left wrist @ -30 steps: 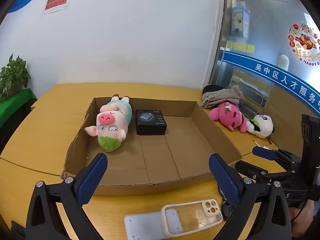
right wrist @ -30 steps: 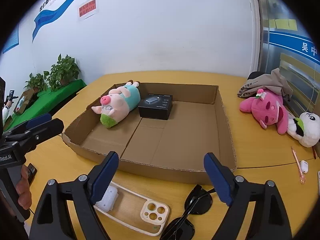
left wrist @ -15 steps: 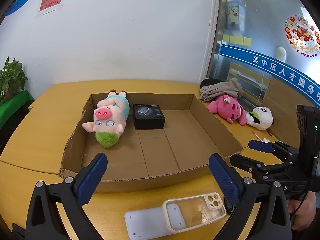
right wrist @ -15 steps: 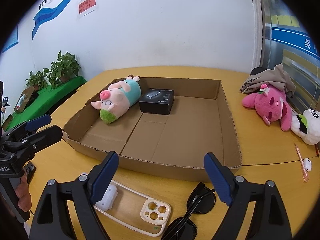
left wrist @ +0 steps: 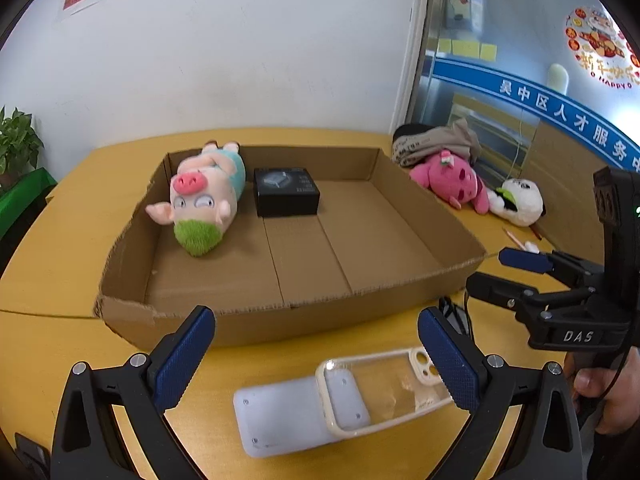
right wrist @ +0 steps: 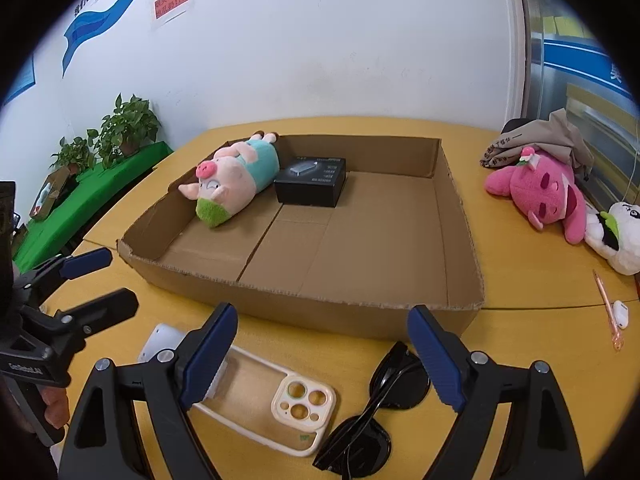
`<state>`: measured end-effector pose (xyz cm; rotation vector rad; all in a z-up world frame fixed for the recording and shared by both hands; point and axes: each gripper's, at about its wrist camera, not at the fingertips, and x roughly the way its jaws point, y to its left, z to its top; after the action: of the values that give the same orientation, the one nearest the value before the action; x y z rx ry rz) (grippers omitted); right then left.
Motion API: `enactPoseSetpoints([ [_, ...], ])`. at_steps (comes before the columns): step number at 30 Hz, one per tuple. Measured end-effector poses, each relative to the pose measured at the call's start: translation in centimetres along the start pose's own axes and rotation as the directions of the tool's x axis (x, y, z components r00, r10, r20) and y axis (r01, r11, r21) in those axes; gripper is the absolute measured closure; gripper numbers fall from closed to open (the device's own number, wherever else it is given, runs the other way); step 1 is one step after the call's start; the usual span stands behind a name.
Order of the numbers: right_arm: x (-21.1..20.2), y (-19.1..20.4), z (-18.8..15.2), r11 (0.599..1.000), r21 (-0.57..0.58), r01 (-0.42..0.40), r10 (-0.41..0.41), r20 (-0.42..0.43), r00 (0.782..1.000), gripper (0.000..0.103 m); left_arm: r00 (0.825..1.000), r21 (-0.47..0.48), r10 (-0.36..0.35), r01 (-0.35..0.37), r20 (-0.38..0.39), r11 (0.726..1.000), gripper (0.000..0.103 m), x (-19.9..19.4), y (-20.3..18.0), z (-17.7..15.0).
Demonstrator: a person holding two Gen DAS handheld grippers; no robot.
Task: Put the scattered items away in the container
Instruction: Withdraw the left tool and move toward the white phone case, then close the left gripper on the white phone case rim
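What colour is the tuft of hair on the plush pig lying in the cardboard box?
Green hair on the plush pig, clearest in the left wrist view.

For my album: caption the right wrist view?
Open right gripper above phone case and sunglasses, facing box.

Brown cardboard tray [left wrist: 420, 204], pink pig plush [left wrist: 204, 196] with green hair and teal shirt, black box [left wrist: 286, 191], cream-rimmed clear phone case [right wrist: 264, 404], black sunglasses [right wrist: 376, 420]
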<state>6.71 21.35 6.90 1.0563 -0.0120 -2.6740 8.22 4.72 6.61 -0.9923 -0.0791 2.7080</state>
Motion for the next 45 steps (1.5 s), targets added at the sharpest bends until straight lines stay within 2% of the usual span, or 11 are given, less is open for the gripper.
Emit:
enactPoseSetpoints([
  [6, 0.9, -0.4, -3.1, 0.999, 0.017, -0.041, 0.042, -0.078, 0.996, 0.016, 0.993, 0.018, -0.012, 0.014, -0.118, 1.0, 0.012, 2.2, -0.7, -2.8],
  [9, 1.3, -0.7, -4.1, 0.998, 0.042, -0.051, 0.055, -0.103, 0.993, 0.016, 0.982, 0.02, -0.027, 0.032, -0.188, 0.999, 0.031, 3.8, -1.1, -3.9],
  [11, 1.3, -0.7, -4.4, 0.998, 0.043, -0.055, 0.059, -0.11, 0.992, 0.016, 0.973, 0.012, -0.031, 0.034, -0.231, 0.999, 0.053, 4.8, -1.2, -4.5],
  [13, 1.2, -0.6, -4.6, 0.998, 0.038, -0.059, 0.063, -0.113, 0.992, 0.016, 0.964, 0.002, -0.032, 0.034, -0.265, 0.999, 0.065, 5.6, -1.1, -4.9],
  [15, 1.1, -0.5, -4.6, 0.997, 0.036, -0.067, 0.071, -0.113, 0.991, 0.016, 0.961, -0.024, -0.064, 0.059, -0.271, 0.998, 0.071, 5.6, -0.9, -5.0],
  [22, 1.6, 0.1, -5.1, 0.991, 0.042, -0.126, 0.13, -0.141, 0.981, 0.016, 0.962, -0.029, -0.059, 0.054, -0.267, 0.998, 0.093, 4.9, -0.3, -4.8],
  [27, 2.0, 2.2, -6.3, 0.972, -0.011, -0.234, 0.227, -0.195, 0.954, 0.016, 0.964, -0.02, -0.05, 0.047, -0.262, 0.999, 0.095, 4.3, 0.3, -5.0],
  [30, 2.5, 4.3, -7.2, 0.958, -0.106, -0.268, 0.237, -0.239, 0.942, 0.016, 0.964, -0.026, -0.05, 0.045, -0.26, 0.999, 0.095, 3.9, 0.7, -5.3],
  [37, 4.1, 7.7, -7.6, 0.933, -0.288, -0.216, 0.149, -0.237, 0.96, 0.016, 0.964, -0.035, -0.05, 0.042, -0.261, 0.999, 0.095, 3.5, 1.1, -5.5],
  [43, 5.0, 7.1, -7.6, 0.936, -0.25, -0.246, 0.187, -0.238, 0.953, 0.039, 0.964, -0.046, -0.05, 0.04, -0.26, 0.998, 0.095, 3.0, 2.0, -5.9],
  [45, 4.7, 6.7, -7.5, 0.937, -0.225, -0.268, 0.215, -0.233, 0.948, 0.053, 0.965, -0.046, -0.048, 0.037, -0.259, 0.998, 0.095, 2.8, 2.3, -6.0],
])
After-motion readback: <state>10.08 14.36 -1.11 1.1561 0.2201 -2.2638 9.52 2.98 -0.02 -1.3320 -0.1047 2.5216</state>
